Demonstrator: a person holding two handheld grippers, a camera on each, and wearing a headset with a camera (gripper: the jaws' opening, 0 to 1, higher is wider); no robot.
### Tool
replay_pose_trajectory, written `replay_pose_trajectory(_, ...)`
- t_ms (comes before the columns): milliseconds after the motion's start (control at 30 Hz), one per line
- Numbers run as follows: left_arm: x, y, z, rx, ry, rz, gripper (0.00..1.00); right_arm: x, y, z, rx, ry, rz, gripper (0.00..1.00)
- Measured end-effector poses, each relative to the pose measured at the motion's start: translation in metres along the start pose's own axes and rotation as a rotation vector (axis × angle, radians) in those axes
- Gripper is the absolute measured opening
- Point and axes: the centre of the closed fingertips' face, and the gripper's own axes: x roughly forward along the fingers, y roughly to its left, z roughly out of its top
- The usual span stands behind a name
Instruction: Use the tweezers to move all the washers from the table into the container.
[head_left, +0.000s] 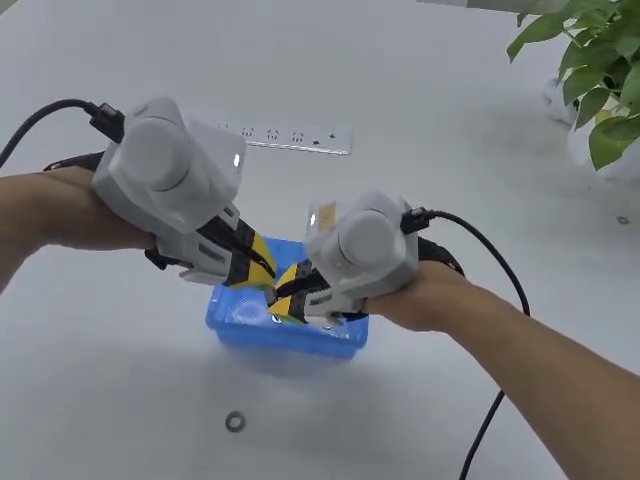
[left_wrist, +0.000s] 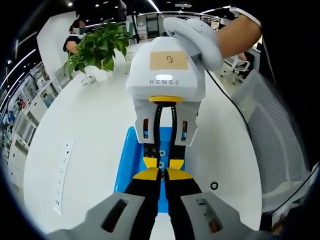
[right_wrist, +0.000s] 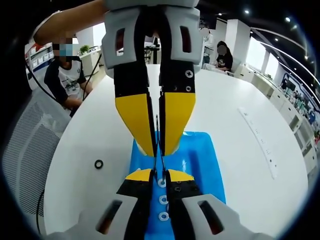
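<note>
The left gripper (left_wrist: 160, 174) and right gripper (right_wrist: 153, 175) are both clenched on the thin tweezers (right_wrist: 156, 131), meeting over the blue container (head_left: 330, 340), where three washers (right_wrist: 163, 200) already lie. This looks like the drop-off step. The next move should reach for the lone washer (head_left: 235, 421) on the table (head_left: 450, 100), at seven o'clock from the container in the head view.

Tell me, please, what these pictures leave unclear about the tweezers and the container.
- Tweezers: a thin sliver between the jaws in the right gripper view; which gripper grips them cannot be told.
- Container interior: covered by the left gripper and right gripper in the head view; washers inside cannot be counted.
- Washer on the table: too small for detail.
</note>
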Motion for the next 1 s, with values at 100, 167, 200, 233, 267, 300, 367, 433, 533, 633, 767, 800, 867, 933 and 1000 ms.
replay_pose_trajectory(100,-0.003,-0.001,0.002,0.004,0.003,0.001,0.07,-0.002,0.001,0.003,-0.003,-0.004,-0.001,0.12)
replay_pose_trajectory(167,-0.004,-0.002,0.004,0.007,0.004,0.000,0.07,-0.004,0.001,0.005,-0.006,-0.007,-0.006,0.12)
replay_pose_trajectory(200,-0.005,-0.002,0.005,0.008,0.004,0.001,0.07,-0.005,0.001,0.006,-0.006,-0.009,-0.006,0.12)
replay_pose_trajectory(233,-0.007,-0.003,0.006,0.009,0.004,0.001,0.07,-0.006,0.002,0.008,-0.007,-0.012,-0.007,0.12)
replay_pose_trajectory(267,-0.008,-0.004,0.007,0.010,0.005,0.001,0.07,-0.008,0.002,0.009,-0.008,-0.015,-0.009,0.12)
replay_pose_trajectory(300,-0.009,-0.004,0.008,0.012,0.005,0.003,0.07,-0.009,0.003,0.010,-0.006,-0.017,-0.009,0.12)
replay_pose_trajectory(367,-0.012,-0.005,0.011,0.013,0.005,0.004,0.07,-0.011,0.004,0.012,-0.008,-0.022,-0.012,0.12)
replay_pose_trajectory(433,-0.015,-0.006,0.013,0.014,0.006,0.007,0.07,-0.014,0.005,0.014,-0.008,-0.027,-0.015,0.11)
replay_pose_trajectory(533,-0.018,-0.009,0.016,0.015,0.005,0.008,0.07,-0.018,0.006,0.017,-0.010,-0.033,-0.020,0.11)
replay_pose_trajectory(633,-0.022,-0.011,0.020,0.017,0.005,0.009,0.07,-0.021,0.008,0.021,-0.012,-0.041,-0.025,0.11)
replay_pose_trajectory(767,-0.027,-0.014,0.024,0.024,0.007,0.012,0.06,-0.026,0.011,0.027,-0.016,-0.052,-0.032,0.11)
replay_pose_trajectory(800,-0.029,-0.015,0.025,0.026,0.009,0.014,0.06,-0.026,0.012,0.029,-0.017,-0.054,-0.034,0.11)
replay_pose_trajectory(867,-0.031,-0.017,0.026,0.029,0.011,0.014,0.06,-0.028,0.014,0.032,-0.021,-0.059,-0.035,0.11)
replay_pose_trajectory(933,-0.035,-0.019,0.027,0.031,0.013,0.019,0.06,-0.030,0.015,0.035,-0.023,-0.063,-0.039,0.11)
replay_pose_trajectory(1000,-0.037,-0.021,0.029,0.032,0.013,0.022,0.06,-0.032,0.018,0.037,-0.027,-0.067,-0.040,0.11)
